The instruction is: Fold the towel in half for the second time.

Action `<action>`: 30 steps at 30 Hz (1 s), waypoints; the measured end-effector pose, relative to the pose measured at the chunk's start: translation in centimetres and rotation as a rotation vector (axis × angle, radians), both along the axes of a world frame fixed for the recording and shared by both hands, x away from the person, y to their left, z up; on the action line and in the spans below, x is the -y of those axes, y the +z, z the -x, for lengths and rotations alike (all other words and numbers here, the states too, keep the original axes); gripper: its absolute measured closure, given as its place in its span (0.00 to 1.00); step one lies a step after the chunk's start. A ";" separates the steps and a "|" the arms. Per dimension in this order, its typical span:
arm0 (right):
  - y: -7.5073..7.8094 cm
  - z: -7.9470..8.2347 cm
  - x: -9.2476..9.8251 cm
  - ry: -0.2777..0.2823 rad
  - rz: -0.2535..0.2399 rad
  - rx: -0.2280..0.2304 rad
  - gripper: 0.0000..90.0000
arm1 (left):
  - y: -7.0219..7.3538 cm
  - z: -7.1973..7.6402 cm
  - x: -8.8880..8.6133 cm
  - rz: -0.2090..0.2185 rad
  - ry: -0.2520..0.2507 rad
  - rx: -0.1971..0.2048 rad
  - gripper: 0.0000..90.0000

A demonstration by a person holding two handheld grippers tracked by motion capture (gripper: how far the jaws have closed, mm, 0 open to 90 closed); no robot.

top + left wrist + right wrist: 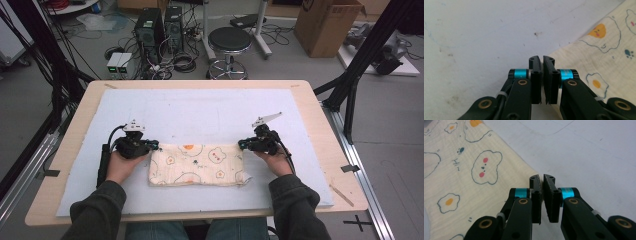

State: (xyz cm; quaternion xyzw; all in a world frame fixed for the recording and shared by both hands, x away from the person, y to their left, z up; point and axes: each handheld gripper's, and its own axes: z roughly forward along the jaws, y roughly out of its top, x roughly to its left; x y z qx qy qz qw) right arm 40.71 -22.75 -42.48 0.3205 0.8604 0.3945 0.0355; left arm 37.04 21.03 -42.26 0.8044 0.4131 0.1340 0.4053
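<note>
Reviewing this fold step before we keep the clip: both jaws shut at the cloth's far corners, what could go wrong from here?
1. The left gripper jaws look shut right at the cloth edge; the pinch may be thin and slip on lifting.
2. The right gripper looks the same at its corner, so one side could drop and skew the fold.
3. The folded layers may separate.

So the high view sits above the person's side of the table (pixel 320 150), looking forward and down, far enough back to catch the whole white mat (pixel 200 107) plus the floor behind. The left gripper view rides right on the left gripper (pixel 541 60), super close, aimed down along its jaws at the mat. The right gripper view does the same on the right gripper (pixel 541 178). All three views share the printed cloth (pixel 197 164) (pixel 604 45) (pixel 461 170), and the two gripper views each catch a corner of it.
</note>
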 end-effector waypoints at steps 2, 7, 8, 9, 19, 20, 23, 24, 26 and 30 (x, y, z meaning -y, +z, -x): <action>0.2 -0.3 0.2 -0.008 -0.001 0.007 0.95 | 0.5 -0.3 0.1 -0.001 0.001 0.012 0.95; 1.2 -0.9 0.6 -0.035 -0.010 0.025 0.95 | 1.2 -1.1 -0.1 0.022 0.027 0.031 0.95; 1.5 -1.0 0.8 -0.046 -0.022 0.030 0.95 | 1.3 -1.3 0.0 0.032 0.037 0.040 0.95; 1.9 -1.1 0.9 -0.059 -0.035 0.034 0.95 | 1.5 -1.4 -0.1 0.038 0.040 0.047 0.95; 1.1 -1.9 0.7 -0.079 -0.060 0.004 0.95 | 1.4 -1.2 0.3 0.010 0.026 0.059 0.94; 1.2 -1.9 0.8 -0.080 -0.075 0.001 0.95 | 1.5 -1.1 0.2 0.015 0.024 0.069 0.94; 1.4 -1.5 1.1 -0.072 -0.109 0.000 0.95 | 1.6 -0.4 -0.1 0.022 0.016 0.085 0.94; 1.5 -1.4 1.1 -0.067 -0.113 0.004 0.95 | 1.6 -0.2 -0.1 0.020 0.010 0.087 0.94; 1.6 -1.1 1.1 -0.058 -0.119 0.009 0.95 | 1.5 0.3 0.0 0.004 -0.002 0.089 0.94; 1.5 -0.4 1.2 -0.046 -0.131 0.010 0.95 | 1.2 1.3 0.1 -0.011 -0.017 0.119 0.94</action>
